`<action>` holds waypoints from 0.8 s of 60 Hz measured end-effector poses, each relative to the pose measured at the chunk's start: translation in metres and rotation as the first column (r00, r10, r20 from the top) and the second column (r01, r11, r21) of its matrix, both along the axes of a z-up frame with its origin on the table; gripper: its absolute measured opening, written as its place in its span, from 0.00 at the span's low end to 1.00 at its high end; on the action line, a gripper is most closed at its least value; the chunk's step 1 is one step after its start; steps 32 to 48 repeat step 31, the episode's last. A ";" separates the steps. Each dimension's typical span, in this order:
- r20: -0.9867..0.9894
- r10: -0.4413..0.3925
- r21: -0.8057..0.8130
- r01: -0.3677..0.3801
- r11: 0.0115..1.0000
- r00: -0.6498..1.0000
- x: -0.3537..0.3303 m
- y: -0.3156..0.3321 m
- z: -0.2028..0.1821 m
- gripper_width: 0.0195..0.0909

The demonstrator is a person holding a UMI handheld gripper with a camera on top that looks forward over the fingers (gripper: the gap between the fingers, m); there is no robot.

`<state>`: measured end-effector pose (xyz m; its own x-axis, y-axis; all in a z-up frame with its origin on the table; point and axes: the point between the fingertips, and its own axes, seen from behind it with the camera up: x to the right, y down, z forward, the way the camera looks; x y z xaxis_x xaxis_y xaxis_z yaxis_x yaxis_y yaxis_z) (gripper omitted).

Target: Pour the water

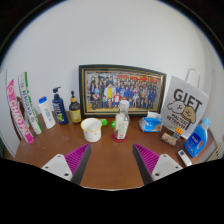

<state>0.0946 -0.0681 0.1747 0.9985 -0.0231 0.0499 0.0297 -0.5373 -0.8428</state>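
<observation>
The hand-held gripper (pixel 110 163) hovers over the wooden counter (pixel 108 160), fingers spread wide and holding nothing. A clear water bottle (pixel 122 121) stands just in front of a framed photo (pixel 121 90), a white cup (pixel 92 129) to its left. A good approach likely centres the fingers on the bottle's middle.

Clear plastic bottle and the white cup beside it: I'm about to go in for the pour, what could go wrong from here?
1. The clear plastic bottle stands close beside the white cup; the open gripper closing in could nudge the cup.
2. The framed group photo stands right behind both, so a spill or tipped bottle could probably wet it.
3. The white gift bag and blue item crowd one side, leaving little swing room.
</observation>
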 end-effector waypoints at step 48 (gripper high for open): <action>0.064 -0.026 0.004 0.026 1.000 0.998 -0.046 -0.155 0.057 0.93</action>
